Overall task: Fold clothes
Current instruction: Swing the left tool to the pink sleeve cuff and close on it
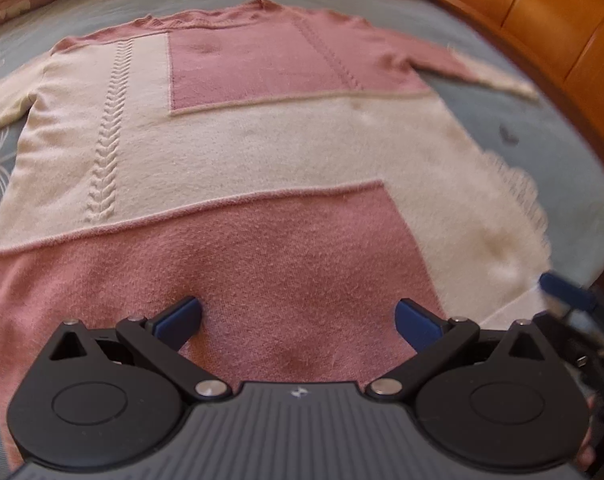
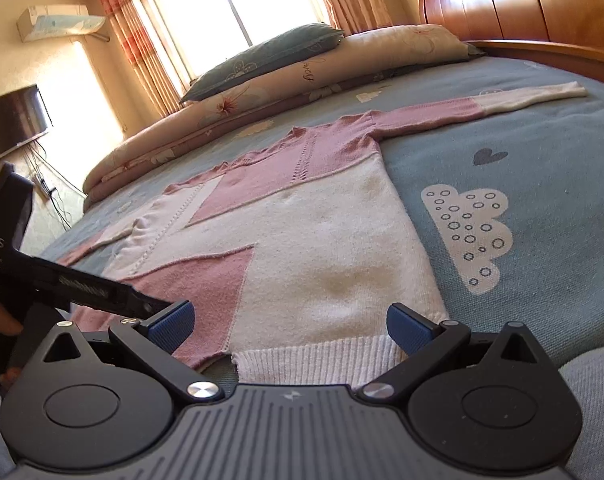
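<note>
A pink and cream knit sweater [image 1: 262, 144] lies flat and spread out on the blue bedspread [image 1: 542, 128], both sleeves stretched sideways. My left gripper [image 1: 298, 320] is open, hovering over the pink lower panel near the hem, holding nothing. In the right wrist view the same sweater [image 2: 322, 240] lies ahead, its ribbed cream hem [image 2: 314, 360] between the fingers of my right gripper [image 2: 290, 326], which is open and empty. The right gripper's blue tip also shows at the edge of the left wrist view [image 1: 566, 292]. The left gripper's black body [image 2: 62, 280] shows at left in the right wrist view.
Pillows [image 2: 322, 68] and a folded quilt lie at the far side of the bed. A wooden headboard [image 2: 522, 0] stands at right, also showing in the left wrist view [image 1: 542, 12]. A window, curtains, a wall TV [image 2: 10, 124] and cables are beyond the bed.
</note>
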`<state>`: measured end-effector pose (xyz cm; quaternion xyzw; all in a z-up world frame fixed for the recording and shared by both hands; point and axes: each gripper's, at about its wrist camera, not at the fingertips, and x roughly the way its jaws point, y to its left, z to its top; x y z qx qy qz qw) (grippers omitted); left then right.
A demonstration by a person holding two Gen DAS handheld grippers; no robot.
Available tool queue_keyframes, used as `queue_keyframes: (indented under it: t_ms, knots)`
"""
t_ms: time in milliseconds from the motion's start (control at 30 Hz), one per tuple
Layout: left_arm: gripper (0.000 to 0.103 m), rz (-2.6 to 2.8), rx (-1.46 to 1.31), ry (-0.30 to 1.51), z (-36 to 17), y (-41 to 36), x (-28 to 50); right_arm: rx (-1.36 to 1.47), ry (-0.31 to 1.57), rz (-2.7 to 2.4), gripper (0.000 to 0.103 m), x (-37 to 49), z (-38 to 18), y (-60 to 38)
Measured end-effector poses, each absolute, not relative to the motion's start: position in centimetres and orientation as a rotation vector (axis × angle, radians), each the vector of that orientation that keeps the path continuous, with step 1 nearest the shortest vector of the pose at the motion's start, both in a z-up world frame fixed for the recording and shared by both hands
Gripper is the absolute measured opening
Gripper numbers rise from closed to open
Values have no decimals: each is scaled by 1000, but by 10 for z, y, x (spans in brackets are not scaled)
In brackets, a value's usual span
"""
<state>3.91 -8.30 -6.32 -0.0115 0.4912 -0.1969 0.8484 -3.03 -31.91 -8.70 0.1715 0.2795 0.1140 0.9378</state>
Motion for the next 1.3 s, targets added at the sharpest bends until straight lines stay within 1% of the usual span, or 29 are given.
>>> queue_keyframes:
  t_ms: [200, 333, 433, 533, 633, 733, 867, 967, 1133, 1300]
  knots:
    - [102, -520, -79, 963, -65, -65, 32, 281, 562, 194, 103, -32, -86, -302]
    - [102, -560, -53, 914, -67, -63, 24, 246, 556, 225, 103, -38, -86, -292]
    - [102, -560, -11, 912, -65, -68, 24, 179, 542, 245, 103, -40, -87, -285]
    - [102, -558, -47, 915, -54, -64, 33, 207, 533, 258, 103, -37, -87, -288]
    - [102, -550, -158, 883, -28, -42, 60, 261, 529, 261, 103, -30, -86, -294]
    - [102, -476, -249, 841, 8, 0, 96, 293, 540, 247, 103, -23, -88, -296]
    - [102, -304, -286, 744, 56, 78, 130, 241, 586, 249, 103, -2, -77, -286]
    - [100, -142, -309, 692, 74, 146, 142, 211, 593, 280, 103, 18, -62, -273]
    - [100, 45, -471, 678, 67, 249, 140, 56, 557, 415, 103, 70, -42, -238]
    - [100, 184, -618, 709, 31, 303, 137, -101, 538, 543, 103, 123, -38, -208]
